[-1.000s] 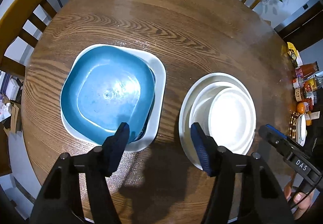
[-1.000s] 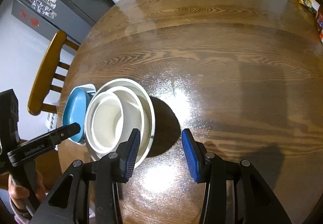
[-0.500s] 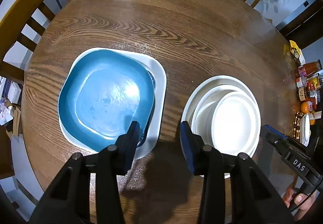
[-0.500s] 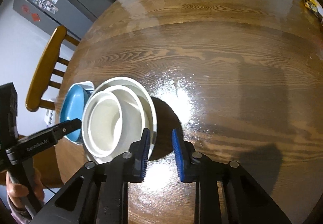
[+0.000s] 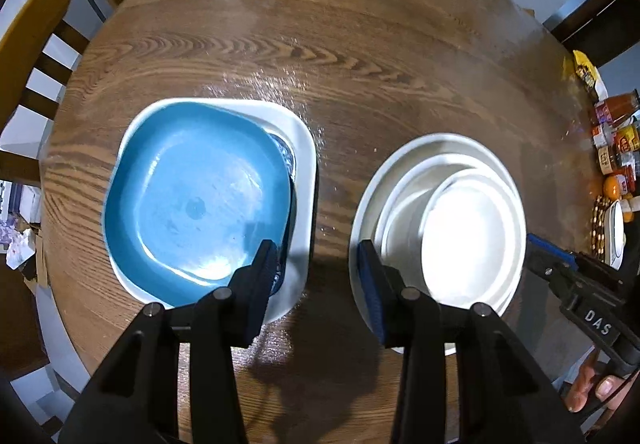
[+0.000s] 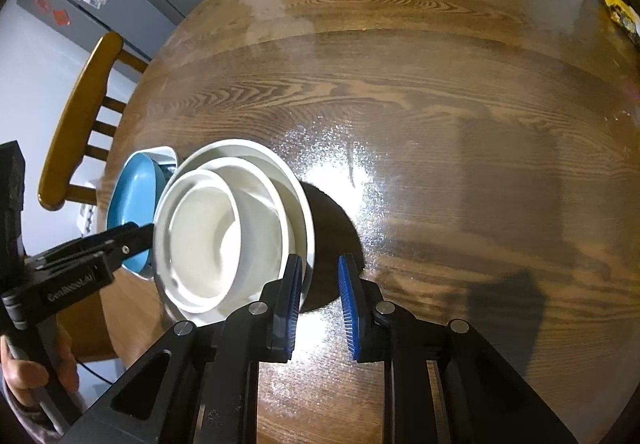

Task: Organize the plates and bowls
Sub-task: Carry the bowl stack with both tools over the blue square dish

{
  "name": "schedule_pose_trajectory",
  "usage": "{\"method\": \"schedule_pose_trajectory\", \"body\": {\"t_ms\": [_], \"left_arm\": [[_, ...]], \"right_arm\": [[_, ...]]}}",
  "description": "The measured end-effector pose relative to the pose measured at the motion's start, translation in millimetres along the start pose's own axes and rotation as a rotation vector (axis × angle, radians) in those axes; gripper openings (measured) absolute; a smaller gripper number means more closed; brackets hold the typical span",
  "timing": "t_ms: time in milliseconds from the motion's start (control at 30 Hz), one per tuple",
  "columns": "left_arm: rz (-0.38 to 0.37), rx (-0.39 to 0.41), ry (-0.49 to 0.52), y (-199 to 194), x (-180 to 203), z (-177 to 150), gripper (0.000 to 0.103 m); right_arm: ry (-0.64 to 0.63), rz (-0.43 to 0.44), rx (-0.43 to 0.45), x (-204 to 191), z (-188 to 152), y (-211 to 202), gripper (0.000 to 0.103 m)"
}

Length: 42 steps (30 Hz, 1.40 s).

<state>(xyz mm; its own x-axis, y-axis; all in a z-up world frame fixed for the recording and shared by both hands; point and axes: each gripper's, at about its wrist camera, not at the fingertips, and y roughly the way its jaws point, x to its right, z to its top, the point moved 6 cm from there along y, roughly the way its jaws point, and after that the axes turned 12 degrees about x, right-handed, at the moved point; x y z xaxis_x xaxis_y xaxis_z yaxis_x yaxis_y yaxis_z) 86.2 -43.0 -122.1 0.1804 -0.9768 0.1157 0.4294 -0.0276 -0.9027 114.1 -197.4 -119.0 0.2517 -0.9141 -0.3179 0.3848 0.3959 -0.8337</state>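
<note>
Both stacks sit on the worktop [image 5: 340, 43]: blue plate [image 5: 192, 199] on a white square one, nested white bowls [image 6: 224, 232] beside. Left hand-held gripper [image 5: 316, 268] and right hand-held gripper [image 6: 319, 278] are part-open, empty. Risk: the right's pad, v. close to the bowl rim, nudges the stack off-centre.

Both grippers point steeply downward. The left gripper [image 5: 318, 264] has its jaws partly apart, nothing between the blue pads. The right gripper [image 6: 319, 286] has its jaws narrowly parted, also empty. A hand [image 6: 24, 376] grips the left gripper's handle, fingers curled around it.
</note>
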Motion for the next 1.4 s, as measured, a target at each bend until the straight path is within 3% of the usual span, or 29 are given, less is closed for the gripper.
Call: {"method": "schedule_pose_trajectory", "body": {"t_ms": [233,500,900,1400], "left_arm": [[-0.020,-0.016,-0.003,9.3,2.8,-0.7,0.031],[-0.098,-0.009,-0.050,13.6,12.1,-2.6,0.001],[-0.060,0.058,-0.029,5.9,19.7,-9.1,0.001],[-0.076,0.143,0.009,-23.0,23.9,-3.3,0.001]], "right_arm": [[0.010,0.005,-0.021,1.4,-1.5,8.0,0.022],[0.039,0.049,-0.010,-0.8,-3.5,9.8,0.011],[0.055,0.014,0.046,-1.7,-6.5,5.5,0.010],[0.052,-0.015,0.132,-11.8,-5.1,-25.6,0.010]]}}
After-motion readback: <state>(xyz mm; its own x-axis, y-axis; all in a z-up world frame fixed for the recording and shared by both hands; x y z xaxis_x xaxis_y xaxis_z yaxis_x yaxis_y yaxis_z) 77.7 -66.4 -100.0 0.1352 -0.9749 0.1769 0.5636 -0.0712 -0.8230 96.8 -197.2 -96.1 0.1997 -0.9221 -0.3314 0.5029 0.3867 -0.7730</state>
